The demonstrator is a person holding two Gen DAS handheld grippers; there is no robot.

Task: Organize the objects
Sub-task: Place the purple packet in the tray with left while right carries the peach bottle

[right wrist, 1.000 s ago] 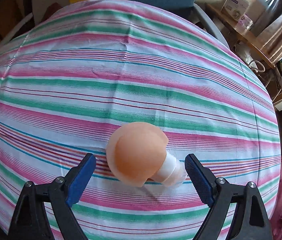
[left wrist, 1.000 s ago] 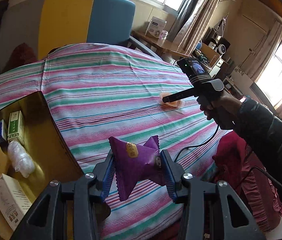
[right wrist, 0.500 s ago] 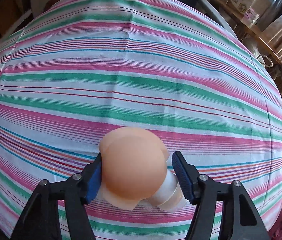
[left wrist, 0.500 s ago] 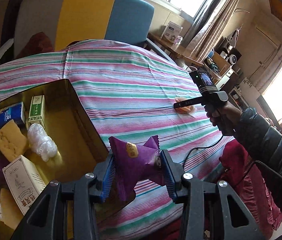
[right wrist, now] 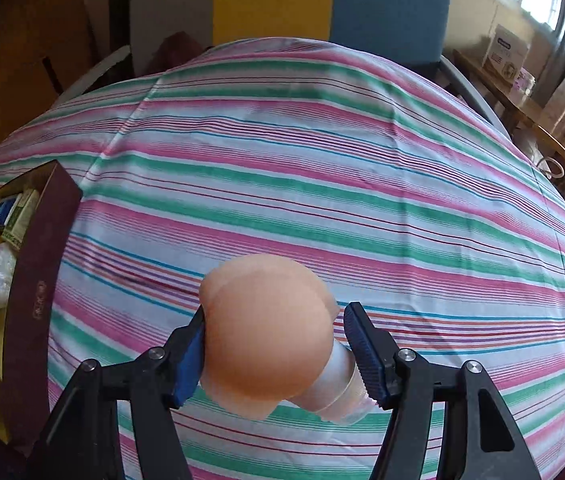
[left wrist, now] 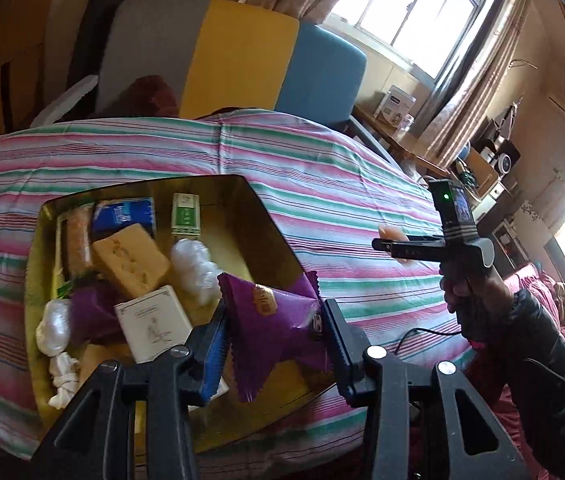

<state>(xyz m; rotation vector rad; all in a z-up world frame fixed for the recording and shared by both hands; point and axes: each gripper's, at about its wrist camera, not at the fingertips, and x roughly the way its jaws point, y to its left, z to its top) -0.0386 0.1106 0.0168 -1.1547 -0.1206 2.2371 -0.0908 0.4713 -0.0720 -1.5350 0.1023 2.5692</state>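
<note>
Left wrist: left claw [left wrist: 272,330] grips purple snack bag [left wrist: 274,320] above box [left wrist: 270,216].

Glossy crinkled purple foil snack packet [left wrist: 278,316], smooth matt peach rubbery dome-shaped object [right wrist: 268,332], woven striped cotton tablecloth [right wrist: 322,200], reflective gold-lined box [left wrist: 270,232].

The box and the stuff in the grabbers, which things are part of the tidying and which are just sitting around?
Part of the tidying:
- purple snack bag, clamped in the left gripper
- peach toy, clamped in the right gripper
- gold box

Just sitting around:
- chair
- white carton by the window
</note>
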